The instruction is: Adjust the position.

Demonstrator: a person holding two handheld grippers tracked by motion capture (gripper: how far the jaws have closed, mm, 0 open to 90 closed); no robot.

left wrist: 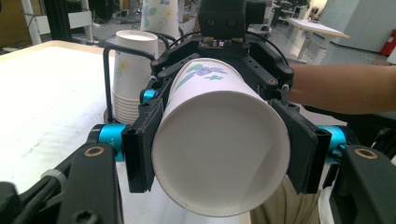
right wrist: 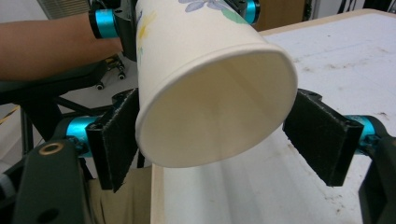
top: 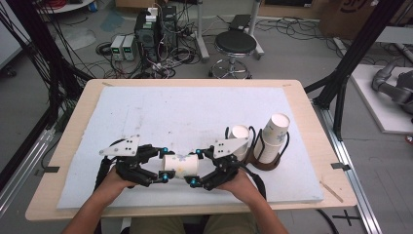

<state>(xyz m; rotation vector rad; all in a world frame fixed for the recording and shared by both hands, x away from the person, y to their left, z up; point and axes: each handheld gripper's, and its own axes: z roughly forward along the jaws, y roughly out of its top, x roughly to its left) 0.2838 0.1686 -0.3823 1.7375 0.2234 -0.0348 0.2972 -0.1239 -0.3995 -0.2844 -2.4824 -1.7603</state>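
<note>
I see my left gripper (top: 163, 165) clamped on the paper cup (top: 181, 165) — lying sideways, empty; my right gripper (top: 196, 168) straddles its mouth, 1 pad touching, 1 apart; stacked cups (top: 273, 138) fill the black holder (top: 263, 164).

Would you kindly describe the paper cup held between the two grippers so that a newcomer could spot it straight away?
Start at the white mat on the wooden table, then go to its near edge, where the left gripper and the right gripper face each other. The paper cup lies on its side between them, off the mat. Its neighbours, the short stack and the tall stack, stand in a dark wire holder.
</note>
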